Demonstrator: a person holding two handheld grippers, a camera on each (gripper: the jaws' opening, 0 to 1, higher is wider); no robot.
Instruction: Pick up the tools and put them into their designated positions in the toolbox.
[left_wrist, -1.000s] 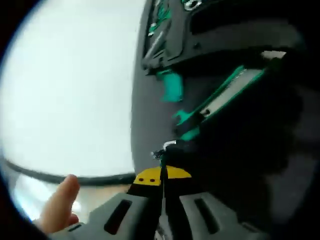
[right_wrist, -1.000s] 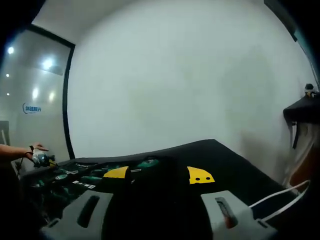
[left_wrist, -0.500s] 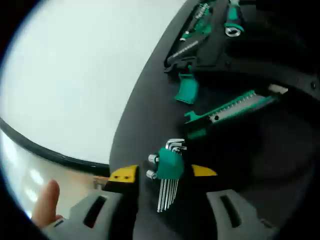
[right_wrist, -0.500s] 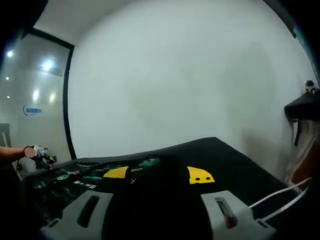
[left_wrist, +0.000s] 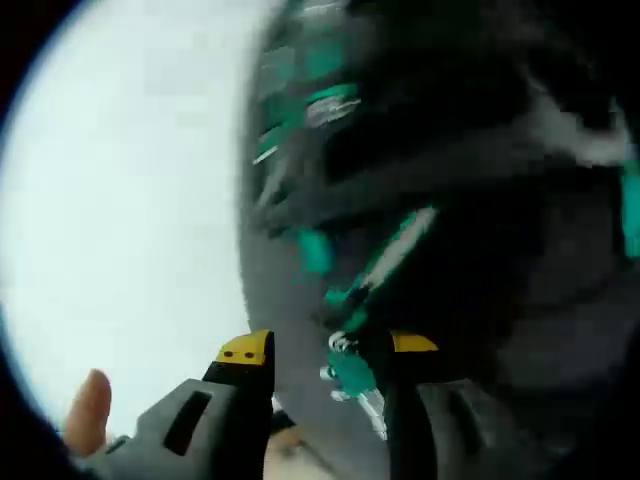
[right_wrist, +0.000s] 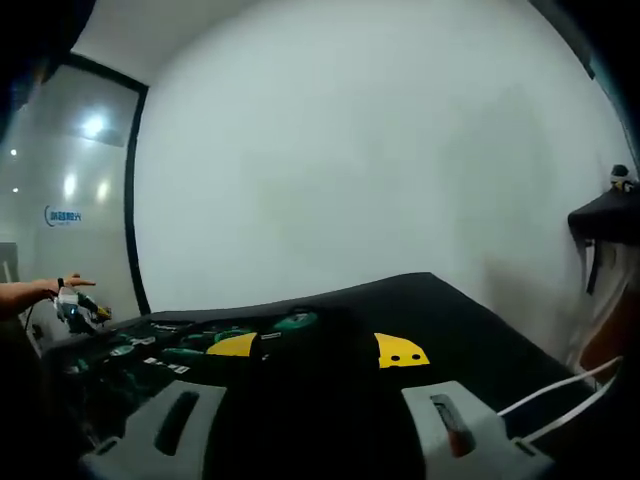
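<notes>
Left gripper (left_wrist: 325, 360): 2 jaws spread, hex key set (left_wrist: 352, 378) between them, lying loose on the black mat (left_wrist: 290, 300). 0.5 s ago the set lay the same way, jaws spread; 1.0 s ago the jaws were pressed together on it. Judgement: set was let go and sits outside the toolbox (left_wrist: 400, 120), which lies blurred at 12 o'clock. Long green-and-silver tool (left_wrist: 385, 260) at 1 o'clock, between set and box. View heavily blurred.

Right gripper (right_wrist: 310, 350): jaws spread, holding nothing, hovering above the mat, unchanged over 1.0 s. Toolbox at 9 o'clock.

Regrasp likely needed.
</notes>
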